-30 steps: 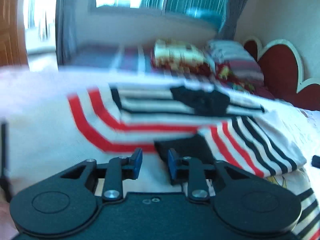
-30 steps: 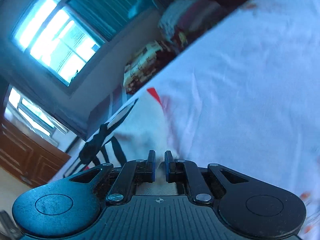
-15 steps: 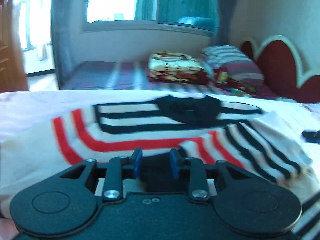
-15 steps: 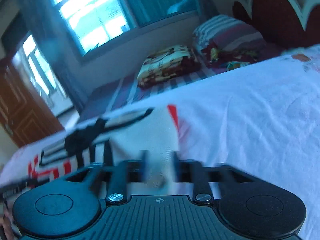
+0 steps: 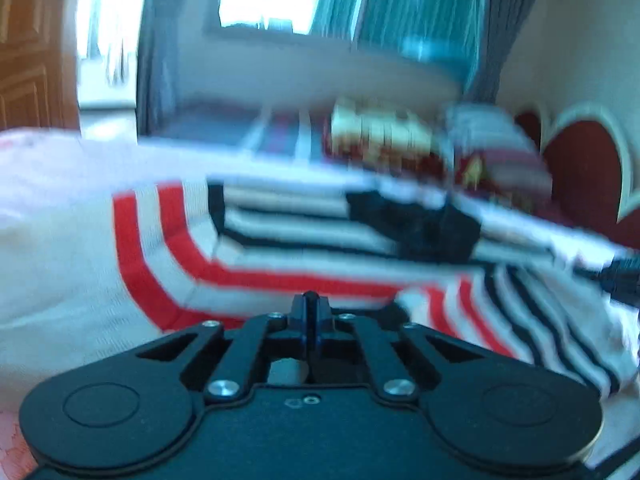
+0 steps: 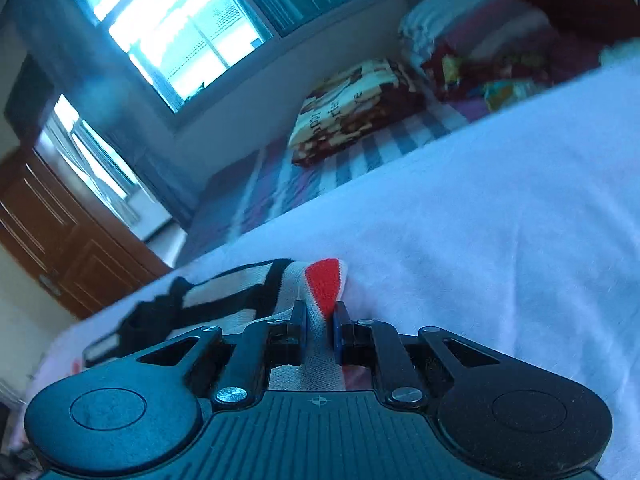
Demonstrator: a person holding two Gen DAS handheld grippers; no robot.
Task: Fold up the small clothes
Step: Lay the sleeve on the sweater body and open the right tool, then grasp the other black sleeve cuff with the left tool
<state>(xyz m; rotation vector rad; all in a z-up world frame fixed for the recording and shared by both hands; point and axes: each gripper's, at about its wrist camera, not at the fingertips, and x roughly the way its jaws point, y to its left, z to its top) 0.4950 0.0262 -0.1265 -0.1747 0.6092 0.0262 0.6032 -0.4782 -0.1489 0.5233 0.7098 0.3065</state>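
A small white garment (image 5: 280,248) with red and black stripes and a black collar patch (image 5: 424,228) lies spread on the white bed sheet (image 6: 500,240). My left gripper (image 5: 311,312) sits low at the garment's near edge with its fingers closed together; whether cloth is pinched between them is hidden. My right gripper (image 6: 320,320) is shut on a white, red-tipped fold of the same garment (image 6: 324,284), which passes between its fingers (image 6: 299,320). The other gripper's dark tip (image 5: 622,276) shows at the right edge of the left wrist view.
A second bed behind holds a patterned folded blanket (image 6: 356,108) and striped pillows (image 6: 472,28). A red headboard with white trim (image 5: 580,176) stands at the right. A window with curtains (image 6: 172,28) and a wooden door (image 6: 52,232) are at the back left.
My left gripper's fingers, apart before, have closed at the garment's near edge. My right gripper has kept its hold on the cloth and has swung and tilted, with a red-tipped fold now between its fingers.
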